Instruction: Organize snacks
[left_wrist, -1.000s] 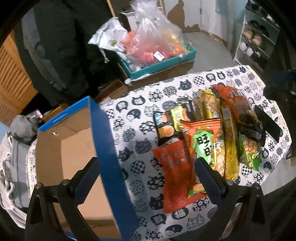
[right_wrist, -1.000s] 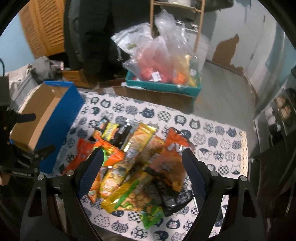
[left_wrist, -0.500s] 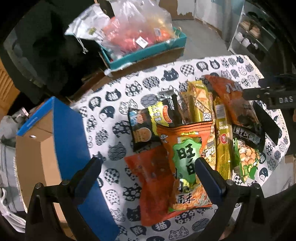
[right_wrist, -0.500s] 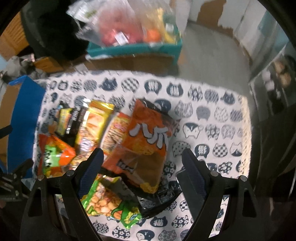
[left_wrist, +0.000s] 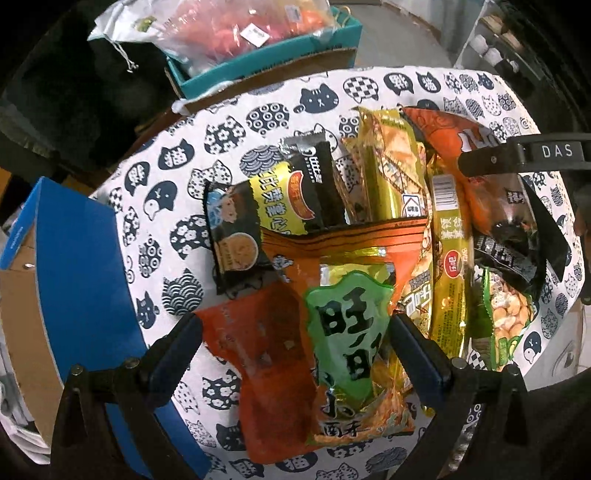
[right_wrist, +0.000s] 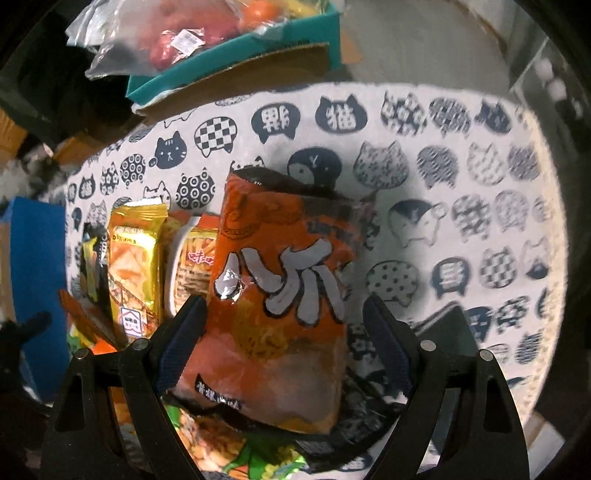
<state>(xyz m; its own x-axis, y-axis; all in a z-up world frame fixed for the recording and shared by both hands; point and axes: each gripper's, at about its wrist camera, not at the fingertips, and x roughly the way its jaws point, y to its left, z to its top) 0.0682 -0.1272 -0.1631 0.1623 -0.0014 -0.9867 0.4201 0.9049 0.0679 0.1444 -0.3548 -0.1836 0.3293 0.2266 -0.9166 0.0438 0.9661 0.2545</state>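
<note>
A pile of snack packets lies on the cat-print cloth (left_wrist: 229, 147). My left gripper (left_wrist: 295, 343) is open, its jaws on either side of an orange packet with a green label (left_wrist: 347, 332) and a plain red-orange packet (left_wrist: 266, 354). A blue cardboard box (left_wrist: 81, 273) stands open at the left. My right gripper (right_wrist: 282, 321) is open, its jaws on either side of a large orange packet with white characters (right_wrist: 280, 295). That packet also shows in the left wrist view (left_wrist: 458, 147), with part of the right gripper over it.
Gold packets (right_wrist: 135, 266), a black packet (left_wrist: 321, 177) and a green nut packet (left_wrist: 506, 317) lie in the pile. A teal box with plastic bags (left_wrist: 266, 62) stands behind the table. The bare cloth (right_wrist: 461, 221) stretches right of the pile.
Both grippers have dropped lower and closer to the pile. The left now straddles the green-labelled packet, the right the large orange packet. Both stay open.
</note>
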